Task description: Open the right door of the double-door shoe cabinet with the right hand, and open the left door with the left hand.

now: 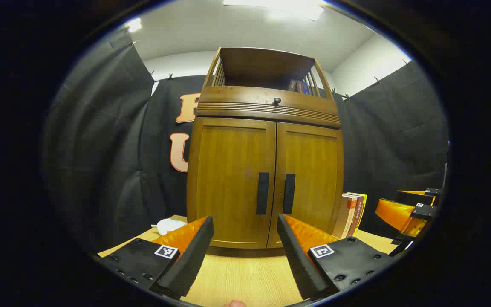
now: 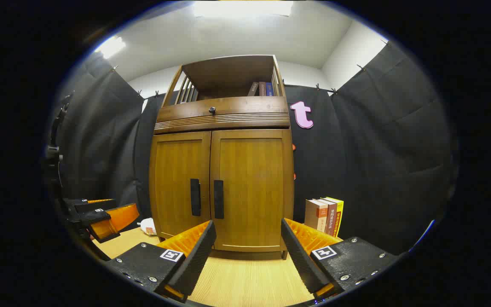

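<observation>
Shoe cabinet (image 2: 222, 187): upright on surface (image 2: 245, 279), both doors closed. My right tool (image 2: 247, 251), spread and empty, faces right door's vertical handle (image 2: 218, 199), ahead, slightly left; left tool (image 1: 245, 245) likewise spread.

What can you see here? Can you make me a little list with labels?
cabinet: wooden, on a table
doors: both shut
handles: left, right, upright, side by side
knob: on the band above the doors
top shelf: a few books
books: standing right of the cabinet
left tool: open, holds nothing
right tool: open, holds nothing
</observation>
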Demonstrator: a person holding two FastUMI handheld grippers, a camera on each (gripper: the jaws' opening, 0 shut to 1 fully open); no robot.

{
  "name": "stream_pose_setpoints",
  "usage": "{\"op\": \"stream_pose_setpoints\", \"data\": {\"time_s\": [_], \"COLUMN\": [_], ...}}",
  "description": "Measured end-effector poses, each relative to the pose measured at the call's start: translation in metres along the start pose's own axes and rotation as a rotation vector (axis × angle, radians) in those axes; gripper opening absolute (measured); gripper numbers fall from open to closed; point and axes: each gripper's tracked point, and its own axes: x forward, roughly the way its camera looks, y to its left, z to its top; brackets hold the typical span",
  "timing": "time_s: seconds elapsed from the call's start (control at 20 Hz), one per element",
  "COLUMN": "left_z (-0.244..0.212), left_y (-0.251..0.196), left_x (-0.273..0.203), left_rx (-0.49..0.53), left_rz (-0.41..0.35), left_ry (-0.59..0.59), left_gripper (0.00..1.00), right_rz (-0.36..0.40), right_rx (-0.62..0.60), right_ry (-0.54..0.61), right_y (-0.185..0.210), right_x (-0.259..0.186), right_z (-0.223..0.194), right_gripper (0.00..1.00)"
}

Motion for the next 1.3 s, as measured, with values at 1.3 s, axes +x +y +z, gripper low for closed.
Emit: {"op": "stream_pose_setpoints", "data": {"time_s": [1.3], "left_z": [-0.010], "left_y": [-0.001], "left_x": [0.025], "left_rx": [0.021], "left_rz": [0.004], "left_ry": [0.012], "left_gripper": [0.99], "right_rz": [-0.005], "right_rx": [0.003], "right_ry": [0.025], "right_y": [-0.007], "right_x": [0.026], "right_z": [-0.012], "right_gripper": [0.94]}}
